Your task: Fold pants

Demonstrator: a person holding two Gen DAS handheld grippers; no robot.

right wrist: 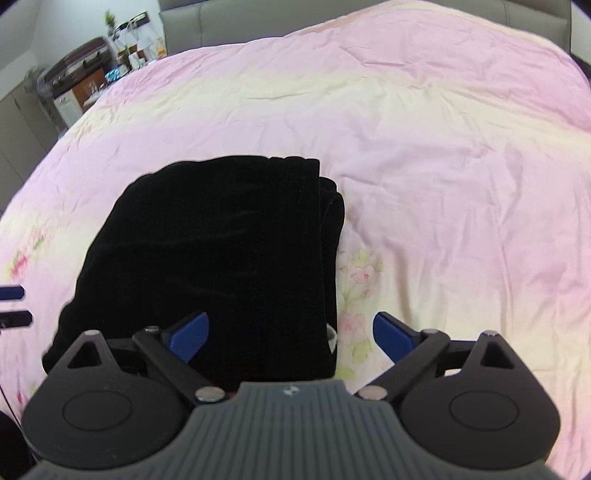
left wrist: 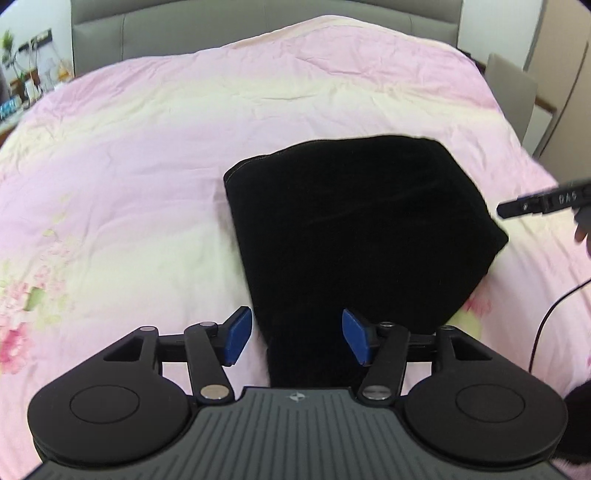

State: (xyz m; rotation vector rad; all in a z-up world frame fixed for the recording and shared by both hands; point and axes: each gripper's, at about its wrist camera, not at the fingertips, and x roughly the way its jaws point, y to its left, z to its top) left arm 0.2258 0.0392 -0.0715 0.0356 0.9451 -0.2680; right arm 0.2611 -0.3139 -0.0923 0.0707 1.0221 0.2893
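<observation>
Nearest the lens in both views: ribbed grey gripper body with black round housings and linkage arms. Left gripper spread wide, blue pads apart, nothing between them but the near edge of the black pants seen below. Right gripper likewise spread wide, holding nothing, hovering over the near right corner of the pants. Pants lying mid-bed on the pink quilt, already folded into a compact, thick, roughly rectangular bundle; layered edges stacked along the right side in the right wrist view, a rounded fold bulging there. Fabric deep black, soft and slightly velvety looking, faint ribbing near the far right edge, thin pale stitching along the far left hem in the left wrist view. Small white tag or loop peeking out at the near right corner, too small to identify. Quilt smooth cotton-like, lightly creased, pink fading to cream, floral print near the edges. Grey padded headboard at the far end. Judged: fold looks essentially complete, both grippers released and held just over the near edge, probably after laying the last fold down. Possible remaining step: flattening the bulging right edge.
</observation>
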